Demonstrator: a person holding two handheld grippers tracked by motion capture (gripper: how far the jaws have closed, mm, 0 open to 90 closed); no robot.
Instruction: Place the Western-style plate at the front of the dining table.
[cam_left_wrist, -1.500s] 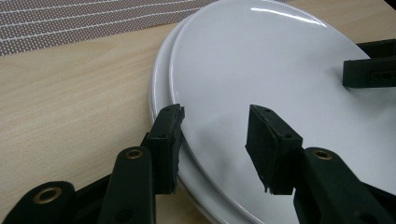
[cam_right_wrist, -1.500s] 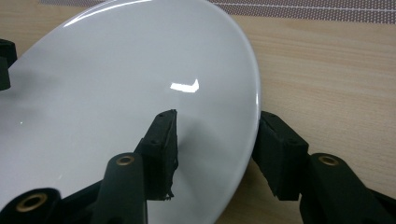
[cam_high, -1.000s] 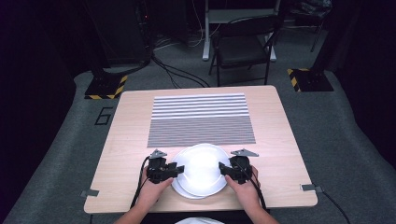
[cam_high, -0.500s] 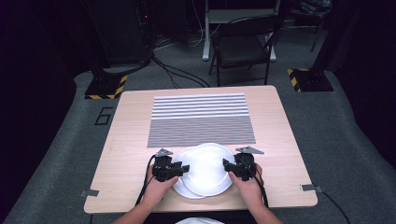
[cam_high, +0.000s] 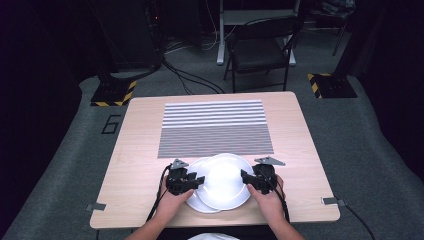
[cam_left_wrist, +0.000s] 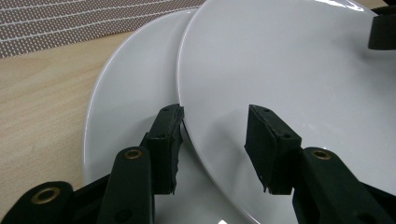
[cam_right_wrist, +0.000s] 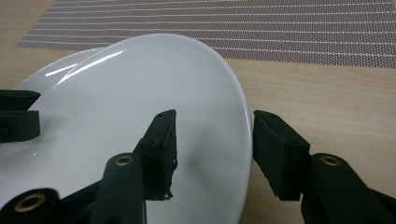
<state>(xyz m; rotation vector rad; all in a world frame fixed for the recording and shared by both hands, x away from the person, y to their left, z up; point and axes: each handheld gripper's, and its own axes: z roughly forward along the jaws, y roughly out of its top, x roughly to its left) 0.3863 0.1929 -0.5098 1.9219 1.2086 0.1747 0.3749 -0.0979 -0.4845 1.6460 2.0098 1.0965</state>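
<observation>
Left tongs (cam_left_wrist: 212, 142) and right tongs (cam_right_wrist: 212, 151) both gape wide, jaws straddling opposite rims of the top plate (cam_high: 227, 180), neither pinching. Top plate sits skewed right on the lower plate (cam_high: 197, 200), near edge of the counter (cam_high: 135, 150). Risk: glazed rim, uneven closing could slip it or drag both plates off the front edge. Versus half a second ago: plates more offset, hands barely moved. Striped mat (cam_high: 215, 127) beyond.
</observation>
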